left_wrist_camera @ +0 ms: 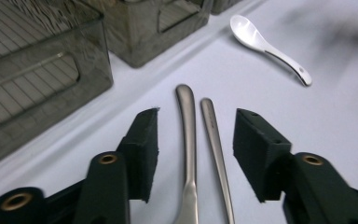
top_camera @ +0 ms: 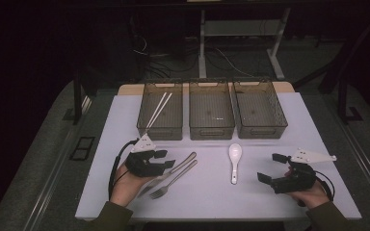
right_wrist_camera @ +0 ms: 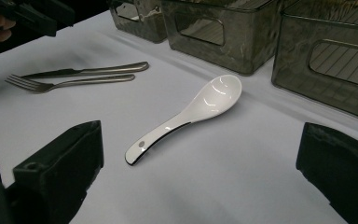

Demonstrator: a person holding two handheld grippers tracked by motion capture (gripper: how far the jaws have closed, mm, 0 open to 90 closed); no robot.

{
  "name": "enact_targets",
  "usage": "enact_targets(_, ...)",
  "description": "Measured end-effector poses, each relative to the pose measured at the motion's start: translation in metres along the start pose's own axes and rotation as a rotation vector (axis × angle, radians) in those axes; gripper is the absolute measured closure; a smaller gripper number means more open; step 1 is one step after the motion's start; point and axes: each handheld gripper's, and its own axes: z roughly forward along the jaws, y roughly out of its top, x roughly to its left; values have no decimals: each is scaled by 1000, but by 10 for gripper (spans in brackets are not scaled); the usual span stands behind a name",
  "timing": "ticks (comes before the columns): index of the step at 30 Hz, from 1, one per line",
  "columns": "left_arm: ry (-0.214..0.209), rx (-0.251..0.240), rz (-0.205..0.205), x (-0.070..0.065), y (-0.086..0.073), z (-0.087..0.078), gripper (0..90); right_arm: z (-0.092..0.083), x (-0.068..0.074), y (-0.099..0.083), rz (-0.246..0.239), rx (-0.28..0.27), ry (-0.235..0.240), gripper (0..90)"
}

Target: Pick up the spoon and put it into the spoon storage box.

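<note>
**Left tongs straddle the knife and fork handles**

The left tongs (left_wrist_camera: 196, 154) hover low over the white counter (top_camera: 270, 192), their black jaws partly spread with the handles of a silver metal table knife (left_wrist_camera: 187, 154) and a silver metal fork (left_wrist_camera: 216, 149) lying between them. The pads stand clear of both handles, so nothing is gripped. The knife and fork lie side by side, almost touching, just left of the white ceramic soup spoon (top_camera: 234, 161), which serves as the landmark here.

The right tongs (top_camera: 275, 167) sit to the right of that spoon, jaws spread wide and holding nothing; in the right gripper view the spoon (right_wrist_camera: 191, 116) lies on the counter ahead of them, bowl pointing away from the person.

Behind the spoon stands a row of three smoky translucent plastic bins (top_camera: 211, 115). The bin farthest left of the spoon holds a pair of white chopsticks (top_camera: 159, 109), leaning diagonally across its floor.
</note>
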Motion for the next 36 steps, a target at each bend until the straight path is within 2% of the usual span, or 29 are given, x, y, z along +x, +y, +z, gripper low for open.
enact_targets(8,-20,15,-2,-6,-15,0,593,0,1,0,0,4,-4,8)
enact_targets(13,-41,35,22,-12,-16,5,658,1,0,0,-7,7,-3,8)
enact_targets(16,-50,42,30,-14,-16,8,648,2,1,0,-10,13,-3,8)
enact_targets(19,-53,47,40,-15,-17,10,592,4,2,1,-14,30,11,84)
enact_targets(20,-54,47,39,-15,-17,11,574,4,2,2,-17,38,17,156)
enact_targets(22,-57,51,42,-15,-18,12,536,6,3,4,-19,43,30,181)
enact_targets(23,-58,50,41,-14,-18,12,523,8,4,6,-22,48,37,229)
enact_targets(25,-64,46,38,-14,-19,12,499,12,6,8,-23,54,41,265)
enact_targets(36,-76,32,33,-8,-24,12,391,34,20,22,-73,94,104,606)
